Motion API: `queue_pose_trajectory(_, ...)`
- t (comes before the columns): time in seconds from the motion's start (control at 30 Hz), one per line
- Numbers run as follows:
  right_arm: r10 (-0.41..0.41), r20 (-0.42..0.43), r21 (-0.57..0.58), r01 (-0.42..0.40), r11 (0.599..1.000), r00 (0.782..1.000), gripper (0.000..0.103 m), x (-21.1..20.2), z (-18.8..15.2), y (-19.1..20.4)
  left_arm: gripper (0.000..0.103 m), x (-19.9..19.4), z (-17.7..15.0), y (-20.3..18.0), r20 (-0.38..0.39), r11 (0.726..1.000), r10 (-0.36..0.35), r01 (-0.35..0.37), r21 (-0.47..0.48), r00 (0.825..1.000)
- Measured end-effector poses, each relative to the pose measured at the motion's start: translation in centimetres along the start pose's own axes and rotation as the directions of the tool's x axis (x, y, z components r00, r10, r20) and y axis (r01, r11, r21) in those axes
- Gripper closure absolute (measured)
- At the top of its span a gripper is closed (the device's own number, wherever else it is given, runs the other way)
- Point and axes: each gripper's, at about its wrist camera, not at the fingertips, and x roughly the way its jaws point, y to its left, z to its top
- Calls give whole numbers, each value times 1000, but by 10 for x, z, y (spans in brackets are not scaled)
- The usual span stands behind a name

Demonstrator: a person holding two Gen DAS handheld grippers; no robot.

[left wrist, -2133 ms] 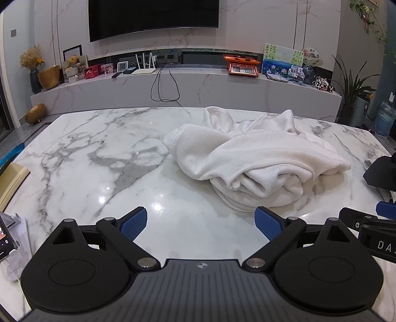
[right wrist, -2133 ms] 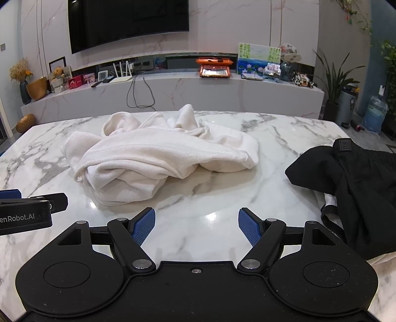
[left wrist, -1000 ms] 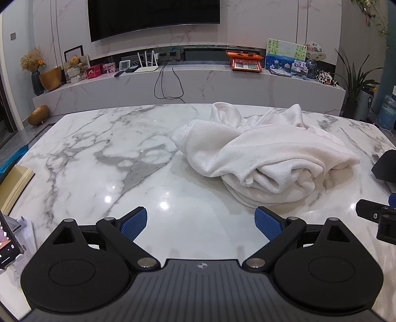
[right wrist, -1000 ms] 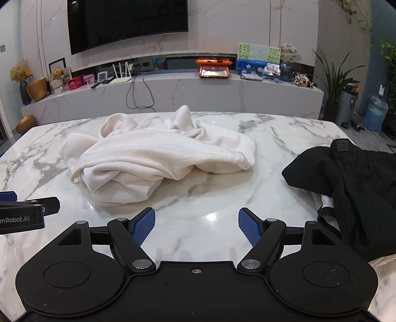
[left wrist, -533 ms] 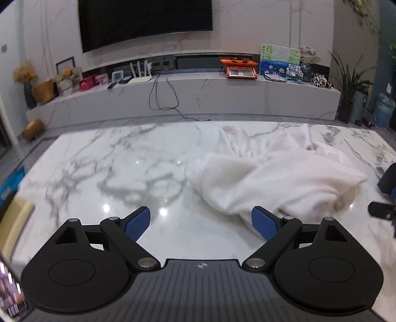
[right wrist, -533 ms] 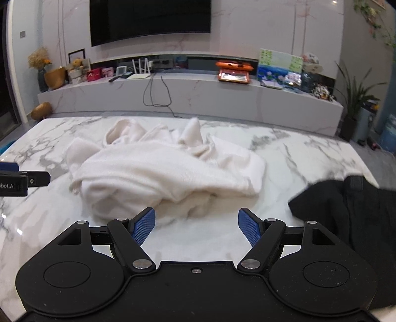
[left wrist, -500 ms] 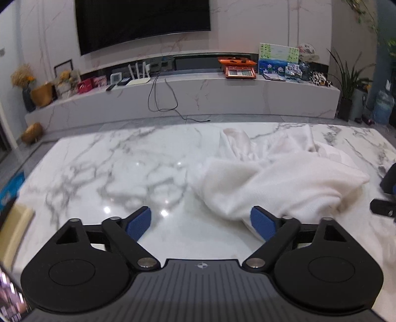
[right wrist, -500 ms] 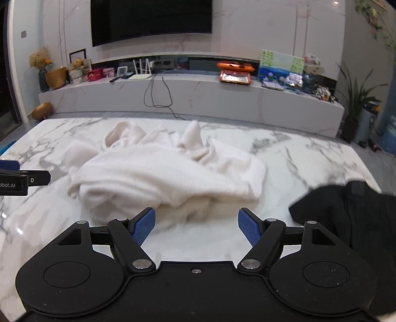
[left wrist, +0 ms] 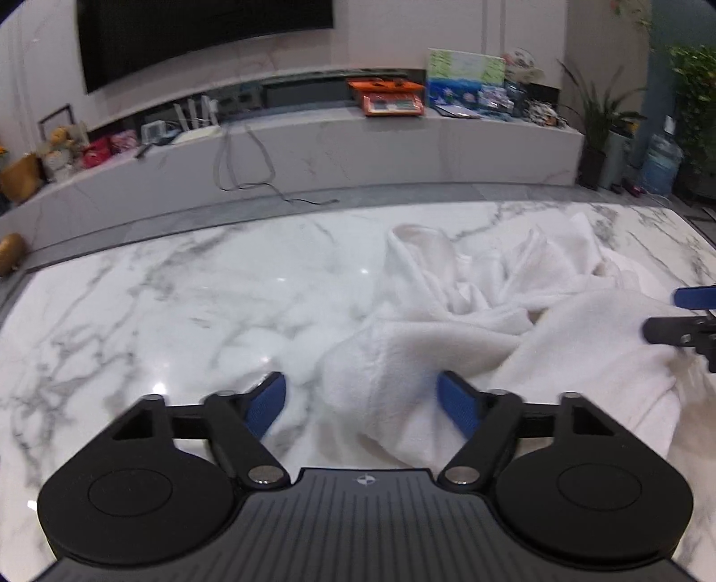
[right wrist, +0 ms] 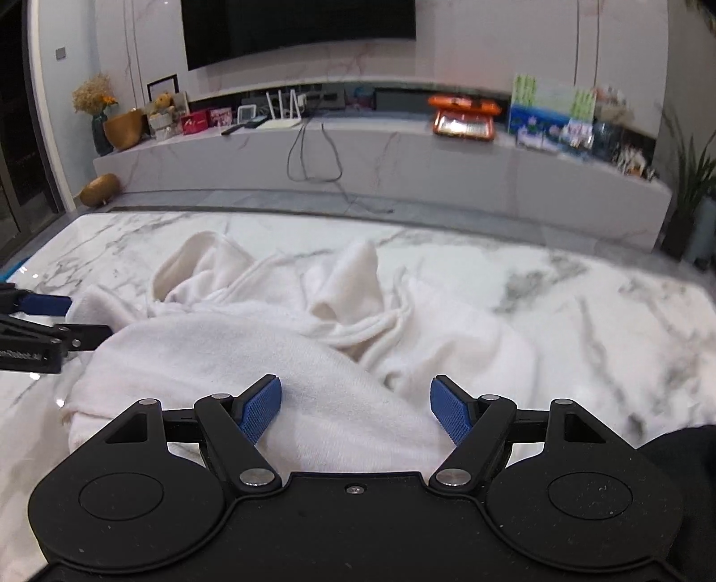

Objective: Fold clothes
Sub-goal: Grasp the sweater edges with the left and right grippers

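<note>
I am looking across a glossy white marble table with grey veins (left wrist: 156,304), which is catching small glints of ceiling light. Beyond it a long, low white marble console (right wrist: 402,161) is running along a pale marble-panelled wall (right wrist: 514,40). A large black flat screen (right wrist: 295,27) is hanging above it. On the console I am seeing a white router with upright antennas (right wrist: 282,112), an orange tray-like box (right wrist: 463,118), colourful picture cards (left wrist: 465,80), soft toys (left wrist: 58,147) and dangling black cables (right wrist: 313,152). A green leafy potted plant (left wrist: 599,134) is standing at the right, over grey floor (left wrist: 402,197).
</note>
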Motion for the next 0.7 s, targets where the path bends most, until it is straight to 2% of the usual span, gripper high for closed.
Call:
queue_pose_trajectory(0.03, 17, -5, 0, -17, 1000, 1000, 53, 0, -1, 0, 62, 0, 0, -1, 0, 1000, -14, 14, -6, 1000)
queue_pose_trajectory(0.07, 34, -9, -1, -34, 999, 999, 75, 0, -3, 1, 72, -1, 0, -2, 5, 1000, -28, 28, -2, 1000)
queue_pose_trajectory(0.1, 50, -14, -3, -50, 999, 999, 90, -1, -4, 3, 77, -5, -1, -4, 14, 999, -34, 34, -3, 999)
queue_pose_trajectory(0.13, 66, -19, -6, -66, 998, 998, 92, -3, -5, 5, 85, -9, -2, -5, 23, 999, -40, 40, -3, 999)
queue_pose_trajectory(0.2, 51, -9, -38, -52, 998, 999, 94, -9, -7, 11, 89, -17, -4, -7, 41, 999, -52, 52, -4, 998)
queue_pose_trajectory(0.37, 34, 24, -42, -33, 999, 999, 96, -43, -11, 15, 91, -51, -20, -12, 43, 998, -69, 69, -4, 997)
queue_pose_trajectory(0.47, -3, 27, -57, 5, 998, 1000, 96, -69, -16, 15, 91, -73, -31, -15, 40, 997, -78, 78, -4, 996)
queue_pose_trajectory(0.63, -3, -16, -46, 3, 999, 1000, 96, -109, -48, 14, 91, -110, -49, -20, 34, 996, -92, 92, -5, 995)
queue_pose_trajectory(0.67, -1, -26, -48, 0, 999, 1000, 96, -114, -53, 15, 91, -114, -49, -19, 28, 996, -93, 93, 0, 995)
queue_pose_trajectory(0.7, 1, -39, -53, -4, 999, 999, 96, -122, -62, 17, 91, -106, -36, -11, 1, 996, -87, 87, 28, 996)
